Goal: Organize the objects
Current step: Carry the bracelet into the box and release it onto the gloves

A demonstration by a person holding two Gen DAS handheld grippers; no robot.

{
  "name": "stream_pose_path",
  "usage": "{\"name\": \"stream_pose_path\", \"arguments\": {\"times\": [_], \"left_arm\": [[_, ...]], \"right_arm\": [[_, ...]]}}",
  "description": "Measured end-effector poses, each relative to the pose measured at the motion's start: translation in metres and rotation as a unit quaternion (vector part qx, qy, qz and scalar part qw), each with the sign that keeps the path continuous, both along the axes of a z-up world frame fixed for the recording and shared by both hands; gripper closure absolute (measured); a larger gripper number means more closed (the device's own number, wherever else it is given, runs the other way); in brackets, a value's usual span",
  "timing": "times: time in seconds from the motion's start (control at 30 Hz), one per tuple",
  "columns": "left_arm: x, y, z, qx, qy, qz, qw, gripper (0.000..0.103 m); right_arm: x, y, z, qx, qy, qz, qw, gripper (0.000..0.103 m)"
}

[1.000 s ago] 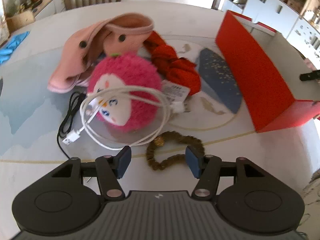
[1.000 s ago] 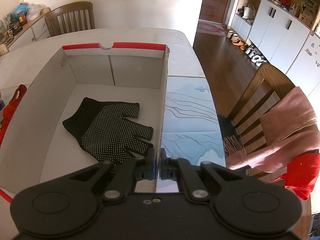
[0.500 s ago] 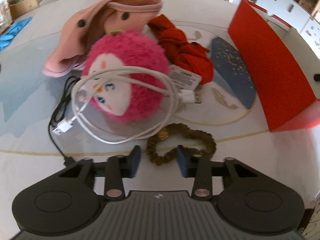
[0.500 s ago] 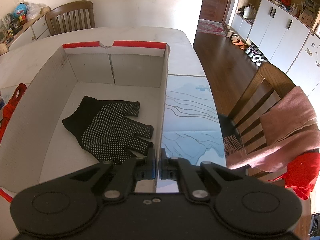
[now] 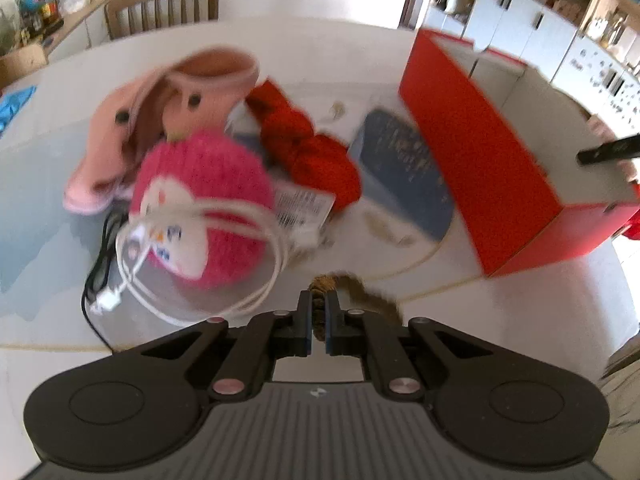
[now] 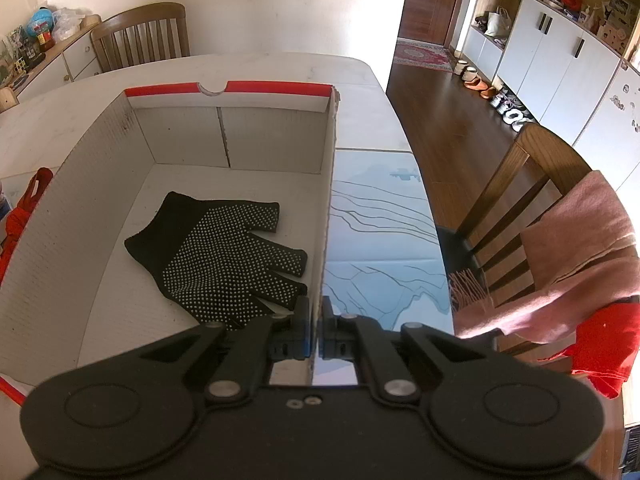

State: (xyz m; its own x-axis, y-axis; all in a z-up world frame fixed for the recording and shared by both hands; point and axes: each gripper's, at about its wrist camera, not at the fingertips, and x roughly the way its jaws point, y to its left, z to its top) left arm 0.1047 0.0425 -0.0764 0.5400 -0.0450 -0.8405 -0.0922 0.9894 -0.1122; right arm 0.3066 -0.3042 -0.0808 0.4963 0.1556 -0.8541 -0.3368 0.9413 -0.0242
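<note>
My left gripper (image 5: 318,320) has its jaws closing on a brown scrunchie (image 5: 362,290), which the pads pinch; the scrunchie's loop trails off to the right just above the table. Beyond it lie a pink plush ball (image 5: 208,196) wrapped in a white cable (image 5: 276,256), a pink hat (image 5: 160,108), a red cloth (image 5: 316,152) and a blue speckled piece (image 5: 404,168). The red box (image 5: 472,148) stands to the right. In the right wrist view my right gripper (image 6: 317,328) is shut on the box's right wall (image 6: 328,200). A black dotted glove (image 6: 220,256) lies inside.
A black cable (image 5: 96,264) runs along the table left of the plush. Wooden chairs stand at the far side (image 6: 140,36) and at the right, the right one (image 6: 516,184) draped with a pink scarf (image 6: 580,240). The table's edge falls off right of the box.
The left gripper's jaws came together on the brown scrunchie and lifted it slightly; the view shifted and blurred. The right gripper and the box have not moved.
</note>
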Motion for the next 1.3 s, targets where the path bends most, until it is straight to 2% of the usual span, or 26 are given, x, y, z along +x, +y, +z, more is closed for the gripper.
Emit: {"name": "stream_pose_path", "arguments": {"times": [0.23, 0.43, 0.8, 1.07, 1.3], "left_arm": [[0.01, -0.009, 0.042, -0.026, -0.054, -0.019, 0.998, 0.099], [0.029, -0.021, 0.078, -0.05, -0.096, -0.052, 0.9928, 0.099], [0.086, -0.062, 0.123, -0.049, -0.143, -0.14, 0.9786, 0.099], [0.136, -0.113, 0.128, -0.034, -0.143, -0.211, 0.9664, 0.099], [0.183, -0.152, 0.104, -0.03, -0.111, -0.243, 0.9631, 0.099]], "right_arm": [[0.0, 0.0, 0.0, 0.0, 0.0, 0.0, 1.0, 0.1], [0.0, 0.0, -0.001, 0.001, 0.0, 0.0, 1.0, 0.1], [0.0, 0.001, -0.001, -0.001, 0.0, 0.003, 1.0, 0.1], [0.001, 0.0, 0.0, 0.0, 0.0, 0.008, 1.0, 0.1], [0.002, -0.003, 0.0, 0.003, 0.004, 0.011, 1.0, 0.099]]}}
